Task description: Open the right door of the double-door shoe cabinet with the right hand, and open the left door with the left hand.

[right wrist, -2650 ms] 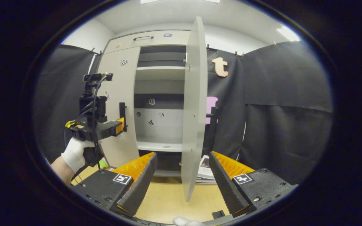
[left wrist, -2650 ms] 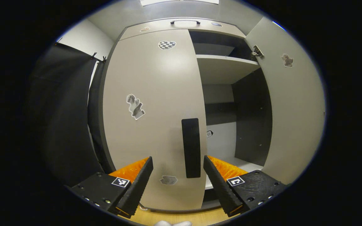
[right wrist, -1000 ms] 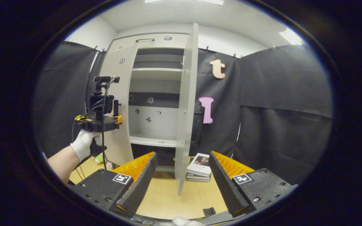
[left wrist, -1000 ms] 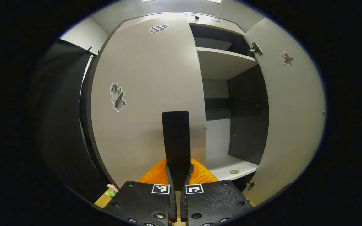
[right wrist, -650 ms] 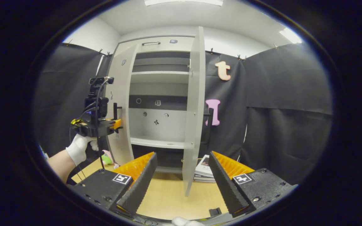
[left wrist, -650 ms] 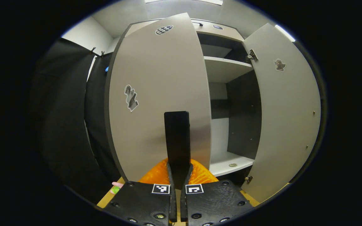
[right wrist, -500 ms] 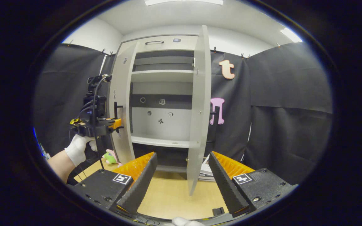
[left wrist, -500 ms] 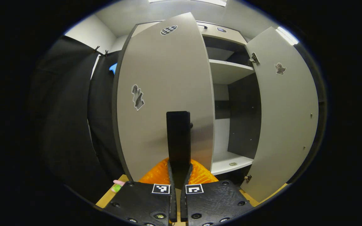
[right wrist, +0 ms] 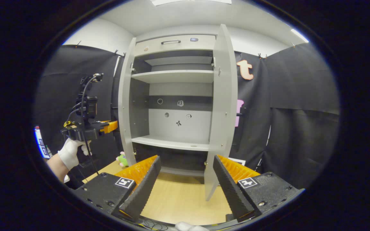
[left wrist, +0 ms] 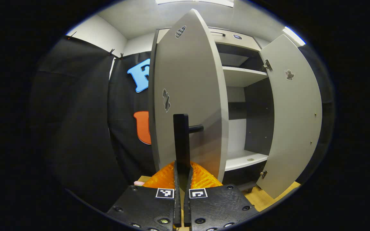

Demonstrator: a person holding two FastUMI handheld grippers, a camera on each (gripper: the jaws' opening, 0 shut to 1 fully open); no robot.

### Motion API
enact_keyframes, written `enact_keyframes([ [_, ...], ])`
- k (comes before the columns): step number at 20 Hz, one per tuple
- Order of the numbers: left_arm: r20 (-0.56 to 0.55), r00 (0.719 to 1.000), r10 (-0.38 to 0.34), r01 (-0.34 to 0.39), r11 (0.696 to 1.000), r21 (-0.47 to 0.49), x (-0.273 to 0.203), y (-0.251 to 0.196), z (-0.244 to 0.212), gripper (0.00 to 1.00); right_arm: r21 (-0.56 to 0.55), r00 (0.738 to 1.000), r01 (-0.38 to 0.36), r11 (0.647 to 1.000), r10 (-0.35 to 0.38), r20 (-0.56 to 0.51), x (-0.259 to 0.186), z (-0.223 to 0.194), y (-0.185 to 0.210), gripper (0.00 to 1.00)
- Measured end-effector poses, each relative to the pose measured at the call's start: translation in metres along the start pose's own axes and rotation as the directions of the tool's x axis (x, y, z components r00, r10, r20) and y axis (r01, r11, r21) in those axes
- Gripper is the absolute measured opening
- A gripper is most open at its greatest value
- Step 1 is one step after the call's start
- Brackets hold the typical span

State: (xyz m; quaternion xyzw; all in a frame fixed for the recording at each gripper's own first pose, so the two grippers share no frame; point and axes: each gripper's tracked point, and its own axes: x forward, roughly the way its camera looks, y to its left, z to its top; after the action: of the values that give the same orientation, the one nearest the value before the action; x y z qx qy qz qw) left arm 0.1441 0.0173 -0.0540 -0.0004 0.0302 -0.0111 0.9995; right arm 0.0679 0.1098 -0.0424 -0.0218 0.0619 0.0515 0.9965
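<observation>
Fingers [left wrist: 176, 179] of the left gripper [left wrist: 182, 173], nearest the lens in the left gripper view, are clenched tight on the tall black bar handle [left wrist: 181, 141] of the pale grey left cabinet door [left wrist: 188, 96], one pressing each side of it. That door is swung well out from the double-door shoe cabinet [right wrist: 175, 106], its handle standing off the panel on a short black post. In the right gripper view the right gripper [right wrist: 185, 179] hangs released, jaws spread wide with nothing between them, over the light wooden floor [right wrist: 178, 202].

Farther off there, a white-gloved hand [right wrist: 71, 150] carries the left gripper [right wrist: 106, 126] beside the left door's edge [right wrist: 124, 106]. The pale grey right cabinet door [right wrist: 222, 106] stands open and untouched, so I'd say the right-hand step is done and the left-hand one is nearly through. Next call: carry the handle along its arc until the door matches its partner, then let go without dragging it back.

Deeper in, white shelves [right wrist: 172, 142] lie bare. A checkered sticker [left wrist: 180, 31] and a small picture sticker [left wrist: 166, 100] mark the left door; more small stickers [right wrist: 179, 103] dot the back panel. None carries writing I can make out, and no brand is legible. A small pink-and-green toy [right wrist: 123, 158] sits on the floor by the cabinet's foot.
</observation>
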Motion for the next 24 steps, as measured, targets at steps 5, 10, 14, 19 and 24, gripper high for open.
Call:
enact_keyframes([
  [5, -0.002, 1.000, 0.031, -0.031, 0.999, 0.032, -0.006, 0.025, -0.004, 0.00, -0.010, 0.999, -0.039, 0.999, 0.039, 0.003, 0.004, 0.000, 0.009, 1.00],
  [10, -0.001, 1.000, 0.024, -0.024, 0.999, 0.032, -0.013, 0.038, -0.005, 0.00, -0.003, 0.998, -0.056, 0.998, 0.056, -0.006, 0.007, -0.001, 0.015, 1.00],
  [14, 0.005, 0.999, 0.037, -0.037, 0.998, 0.054, -0.017, 0.053, -0.005, 0.00, -0.003, 0.997, -0.074, 0.997, 0.074, -0.012, 0.008, -0.002, 0.020, 1.00],
  [19, 0.000, 0.997, 0.075, -0.075, 0.997, 0.037, -0.018, 0.082, -0.009, 0.00, -0.003, 0.996, -0.090, 0.996, 0.090, -0.015, 0.010, -0.003, 0.024, 1.00],
  [24, 0.023, 1.000, 0.014, -0.014, 1.000, 0.010, -0.016, 0.092, -0.008, 0.00, -0.005, 0.996, -0.091, 0.996, 0.091, -0.022, 0.009, -0.005, 0.024, 1.00],
])
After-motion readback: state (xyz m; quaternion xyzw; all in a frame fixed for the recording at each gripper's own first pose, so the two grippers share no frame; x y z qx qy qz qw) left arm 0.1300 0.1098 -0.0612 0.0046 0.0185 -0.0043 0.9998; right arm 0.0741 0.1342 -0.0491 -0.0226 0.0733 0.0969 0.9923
